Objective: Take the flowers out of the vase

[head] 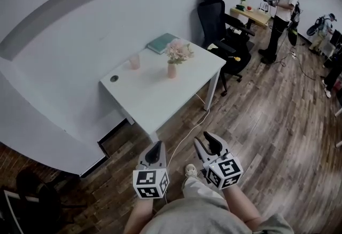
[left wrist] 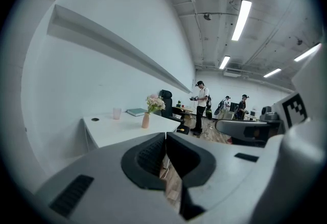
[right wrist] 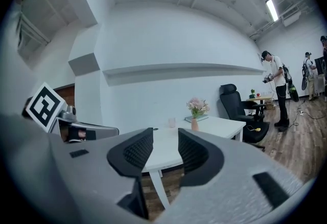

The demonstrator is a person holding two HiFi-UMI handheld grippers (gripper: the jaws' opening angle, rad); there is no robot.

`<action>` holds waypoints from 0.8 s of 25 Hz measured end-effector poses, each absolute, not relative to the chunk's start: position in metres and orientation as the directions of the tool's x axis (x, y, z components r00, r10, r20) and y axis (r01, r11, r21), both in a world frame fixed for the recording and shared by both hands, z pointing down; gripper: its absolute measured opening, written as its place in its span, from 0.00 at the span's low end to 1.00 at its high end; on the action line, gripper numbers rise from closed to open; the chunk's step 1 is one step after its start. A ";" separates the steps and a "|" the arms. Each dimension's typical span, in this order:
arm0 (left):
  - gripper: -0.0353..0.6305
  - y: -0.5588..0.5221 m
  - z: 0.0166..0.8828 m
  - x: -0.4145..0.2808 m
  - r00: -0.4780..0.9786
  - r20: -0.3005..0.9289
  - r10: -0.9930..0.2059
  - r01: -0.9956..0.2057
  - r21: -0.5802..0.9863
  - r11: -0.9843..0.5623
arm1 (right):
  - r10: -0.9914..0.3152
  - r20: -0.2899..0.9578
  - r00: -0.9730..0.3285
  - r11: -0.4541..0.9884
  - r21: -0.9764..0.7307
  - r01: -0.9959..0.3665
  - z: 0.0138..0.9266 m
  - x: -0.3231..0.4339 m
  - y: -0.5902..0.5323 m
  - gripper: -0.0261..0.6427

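A bunch of pale pink flowers (head: 179, 50) stands in a small pink vase (head: 171, 70) near the far side of a white table (head: 155, 94). Both grippers are well short of the table, over the wooden floor. My left gripper (head: 155, 150) has its jaws together with nothing between them. My right gripper (head: 206, 145) is open and empty. From the left gripper (left wrist: 165, 138) the flowers (left wrist: 155, 102) and vase (left wrist: 146, 120) look small and distant. The right gripper (right wrist: 165, 151) likewise shows the flowers (right wrist: 196, 106) and vase (right wrist: 194, 125) far ahead.
On the table are a pink cup (head: 134, 61), a teal book (head: 162, 43) and a dark round grommet (head: 114, 78). A black office chair (head: 219, 19) stands at the table's right end. A cable (head: 189, 131) runs across the floor. A person (head: 280, 14) stands farther back.
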State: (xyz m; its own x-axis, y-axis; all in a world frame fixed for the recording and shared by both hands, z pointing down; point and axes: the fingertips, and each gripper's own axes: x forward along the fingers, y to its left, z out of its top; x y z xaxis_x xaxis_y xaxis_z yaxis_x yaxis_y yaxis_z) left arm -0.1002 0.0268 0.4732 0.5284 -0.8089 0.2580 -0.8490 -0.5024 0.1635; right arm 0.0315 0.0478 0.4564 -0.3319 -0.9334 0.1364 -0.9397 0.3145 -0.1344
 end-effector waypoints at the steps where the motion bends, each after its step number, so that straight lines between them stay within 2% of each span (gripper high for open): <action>1: 0.07 0.017 0.472 -0.098 0.523 0.259 -0.812 -0.852 0.164 -0.497 | -0.932 0.136 -0.336 0.318 -0.136 -0.938 0.456 0.035 0.037 0.26; 20: 0.07 -0.143 0.457 -0.041 0.432 0.241 -0.869 -0.899 0.195 -0.392 | -0.890 0.144 -0.432 0.419 -0.115 -0.901 0.443 0.093 -0.137 0.27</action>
State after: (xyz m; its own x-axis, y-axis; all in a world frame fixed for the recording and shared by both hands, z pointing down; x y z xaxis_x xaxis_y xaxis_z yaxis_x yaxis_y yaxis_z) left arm -0.0410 -0.1427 0.4568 0.4315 -0.8694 0.2408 -0.8989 -0.3921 0.1953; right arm 0.0931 -0.1371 0.4427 -0.4321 -0.8903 0.1440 -0.9009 0.4186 -0.1150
